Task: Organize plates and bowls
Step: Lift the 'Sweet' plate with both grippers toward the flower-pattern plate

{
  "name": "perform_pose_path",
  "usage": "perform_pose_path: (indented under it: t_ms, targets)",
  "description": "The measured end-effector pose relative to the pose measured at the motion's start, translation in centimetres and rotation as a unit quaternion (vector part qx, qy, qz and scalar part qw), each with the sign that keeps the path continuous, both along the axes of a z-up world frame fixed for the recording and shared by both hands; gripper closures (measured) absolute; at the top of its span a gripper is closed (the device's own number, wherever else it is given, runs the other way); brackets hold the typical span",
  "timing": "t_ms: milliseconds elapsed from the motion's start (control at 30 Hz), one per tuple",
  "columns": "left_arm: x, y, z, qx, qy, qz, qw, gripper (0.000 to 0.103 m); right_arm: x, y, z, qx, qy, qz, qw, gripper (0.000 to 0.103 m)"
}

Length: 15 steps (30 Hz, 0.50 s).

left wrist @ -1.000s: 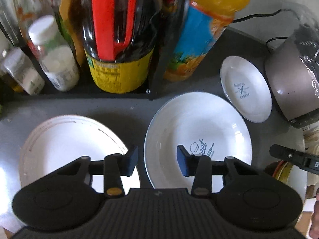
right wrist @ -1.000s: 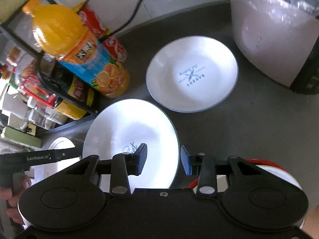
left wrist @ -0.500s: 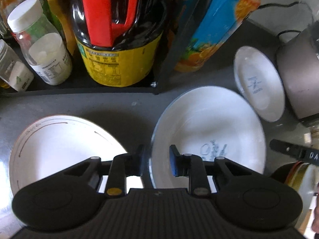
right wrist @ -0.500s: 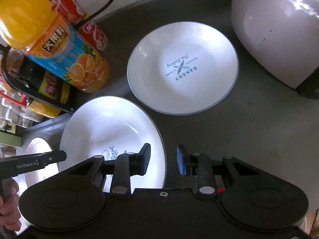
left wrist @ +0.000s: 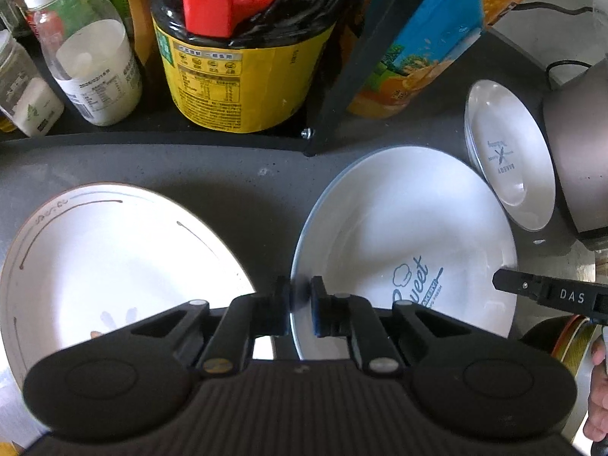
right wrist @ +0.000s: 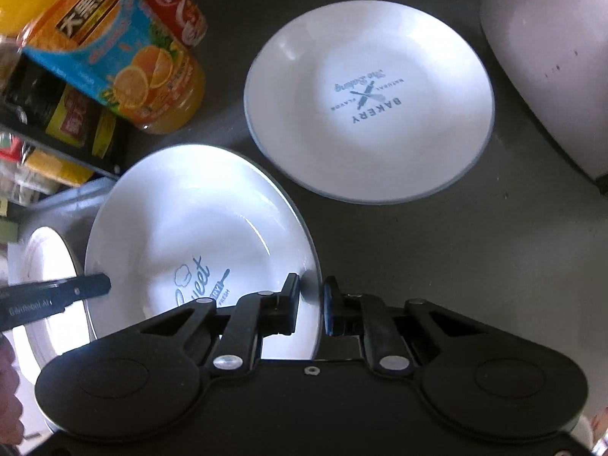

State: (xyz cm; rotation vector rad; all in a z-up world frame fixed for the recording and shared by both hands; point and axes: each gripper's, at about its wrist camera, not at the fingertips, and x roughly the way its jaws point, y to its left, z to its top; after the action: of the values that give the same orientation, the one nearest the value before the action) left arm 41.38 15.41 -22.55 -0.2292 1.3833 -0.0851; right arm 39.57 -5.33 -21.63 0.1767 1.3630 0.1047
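Note:
A white "Sweet" plate (left wrist: 402,228) with a grey rim sits on the dark counter; it also shows in the right wrist view (right wrist: 197,220). My left gripper (left wrist: 298,304) is shut on its left rim. My right gripper (right wrist: 309,300) straddles its right rim with the jaws close around it. A smaller white "Bakery" plate (right wrist: 368,102) lies beyond, also in the left wrist view (left wrist: 509,152). A white plate with a thin dark line (left wrist: 106,258) lies to the left.
A black rack holds a yellow-labelled bottle (left wrist: 243,68), white jars (left wrist: 87,60) and an orange juice bottle (right wrist: 125,64). A red can (right wrist: 178,7) stands behind. A grey pot (right wrist: 551,57) stands at right. A red-rimmed dish (left wrist: 562,342) sits low right.
Both grippers moved down to the Sweet plate's rim. The left gripper closed on the left rim. The right gripper's jaws narrowed around the right rim.

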Motion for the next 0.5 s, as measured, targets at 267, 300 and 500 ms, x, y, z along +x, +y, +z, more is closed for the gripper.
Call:
perform_pose_path:
  t_ms: [267, 300, 500]
  targets:
    - [-0.5, -0.1, 0.1, 0.0, -0.003, 0.005, 1.0, 0.094, -0.6, 0.3, 0.5, -0.014, -0.034, 0.039, 0.999, 0.092]
    - [-0.6, -0.1, 0.2, 0.002, -0.004, 0.006, 1.0, 0.094, -0.6, 0.3, 0.7, -0.015, -0.037, 0.041, 0.998, 0.091]
    - [-1.1, -0.1, 1.1, 0.0, -0.014, 0.012, 0.9998, 0.094, -0.7, 0.0, 1.4, -0.008, -0.054, 0.051, 0.997, 0.092]
